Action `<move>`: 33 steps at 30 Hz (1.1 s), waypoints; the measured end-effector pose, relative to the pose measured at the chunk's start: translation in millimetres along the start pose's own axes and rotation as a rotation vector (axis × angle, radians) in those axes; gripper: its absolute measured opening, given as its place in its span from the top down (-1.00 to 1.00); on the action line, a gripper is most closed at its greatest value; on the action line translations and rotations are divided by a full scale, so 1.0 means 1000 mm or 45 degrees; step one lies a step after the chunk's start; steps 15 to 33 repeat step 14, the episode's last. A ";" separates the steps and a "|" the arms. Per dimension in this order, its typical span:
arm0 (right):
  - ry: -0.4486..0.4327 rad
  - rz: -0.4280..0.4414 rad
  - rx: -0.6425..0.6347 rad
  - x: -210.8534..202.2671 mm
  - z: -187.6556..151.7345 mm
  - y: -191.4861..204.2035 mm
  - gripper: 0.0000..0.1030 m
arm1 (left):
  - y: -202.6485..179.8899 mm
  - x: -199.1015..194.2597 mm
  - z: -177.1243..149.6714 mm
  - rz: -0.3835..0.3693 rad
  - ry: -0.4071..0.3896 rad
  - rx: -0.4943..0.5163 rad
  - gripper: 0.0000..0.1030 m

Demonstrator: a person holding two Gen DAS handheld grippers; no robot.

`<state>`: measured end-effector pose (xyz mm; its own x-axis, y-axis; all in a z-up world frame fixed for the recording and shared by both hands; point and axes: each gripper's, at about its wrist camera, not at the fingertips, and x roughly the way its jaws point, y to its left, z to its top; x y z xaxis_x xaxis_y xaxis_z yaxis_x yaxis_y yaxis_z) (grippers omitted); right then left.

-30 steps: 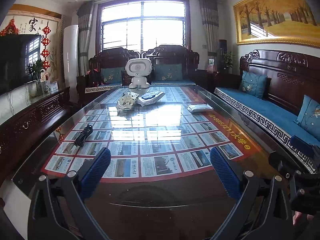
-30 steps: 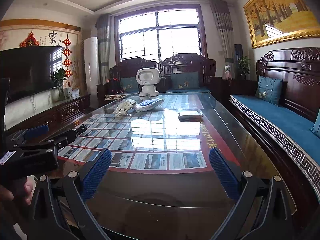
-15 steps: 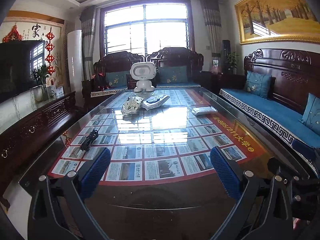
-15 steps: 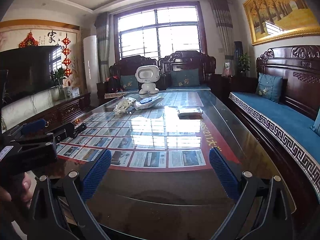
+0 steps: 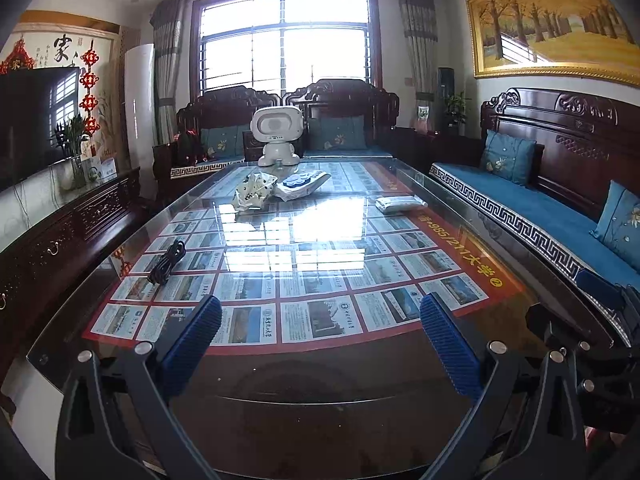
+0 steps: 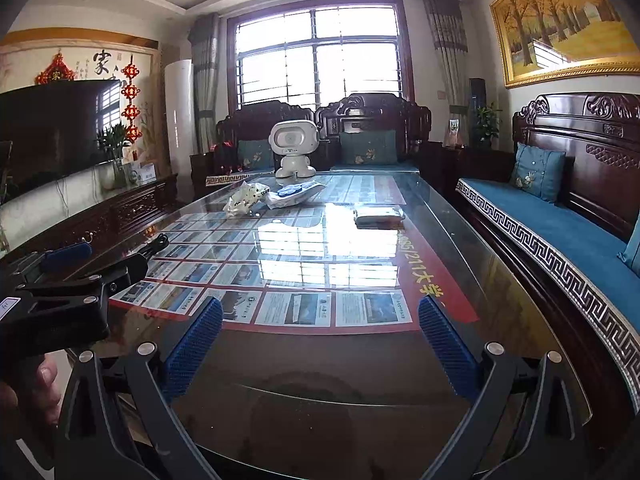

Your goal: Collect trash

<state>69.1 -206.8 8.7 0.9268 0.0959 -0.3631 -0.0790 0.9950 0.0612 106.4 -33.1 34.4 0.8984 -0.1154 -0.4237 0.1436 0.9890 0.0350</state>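
Left wrist view, left gripper (image 5: 320, 336) spread, crumpled wrapper (image 5: 253, 191) far

You face a long glass-topped table (image 5: 460, 216) over a printed sheet; window glare lies on the glass. A barred window (image 5: 284, 40) with curtains fills the far wall, two carved dark-wood chairs (image 5: 340, 120) with teal cushions below it. On your right stand a carved bench (image 5: 560, 184) with a blue seat and a gold-framed painting (image 5: 552, 24). On your left, a television (image 6: 52, 128) sits on a dark cabinet (image 5: 68, 224).
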 end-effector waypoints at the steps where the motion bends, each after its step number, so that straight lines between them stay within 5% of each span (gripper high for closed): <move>1: 0.003 0.002 0.003 0.001 0.000 0.000 -0.84 | -0.001 -0.001 0.000 0.004 -0.004 0.003 -0.92; 33: 0.020 -0.006 0.008 0.004 0.000 -0.002 -0.84 | -0.003 0.007 -0.002 -0.022 0.052 0.012 -0.92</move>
